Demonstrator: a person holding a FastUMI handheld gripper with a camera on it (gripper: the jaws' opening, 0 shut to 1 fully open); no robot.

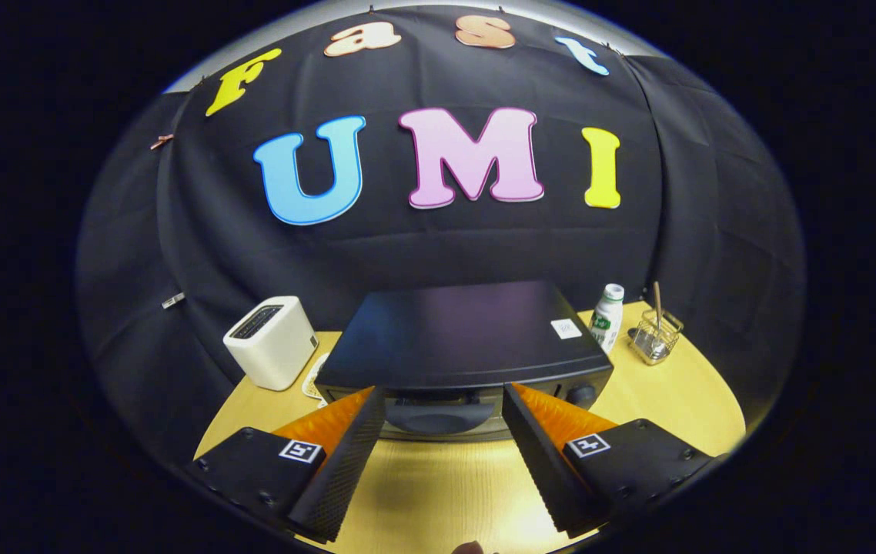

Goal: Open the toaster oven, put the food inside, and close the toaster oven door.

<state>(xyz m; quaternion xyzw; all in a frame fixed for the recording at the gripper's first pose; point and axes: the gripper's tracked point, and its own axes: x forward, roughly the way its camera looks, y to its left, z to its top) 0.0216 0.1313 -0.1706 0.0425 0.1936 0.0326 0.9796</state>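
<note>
The toaster oven (463,338) front is largely hidden: its door and handle are seen only in part between the spread fingers of the gripper (444,400), and its right-hand knob at 3 o'clock is half covered. The bottle (606,314) label is too small to be made out.

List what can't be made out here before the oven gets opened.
- Oven front: the gripper, fingers open, looks down on its top; the top's overhang and both fingers cover most of the door, so the handle is unclear.
- Oven interior: hidden behind the door.
- Knob: partly behind the right finger, setting unreadable.
- Bottle label: too small.
- Glass holder contents: too small, apart from a stick.
</note>
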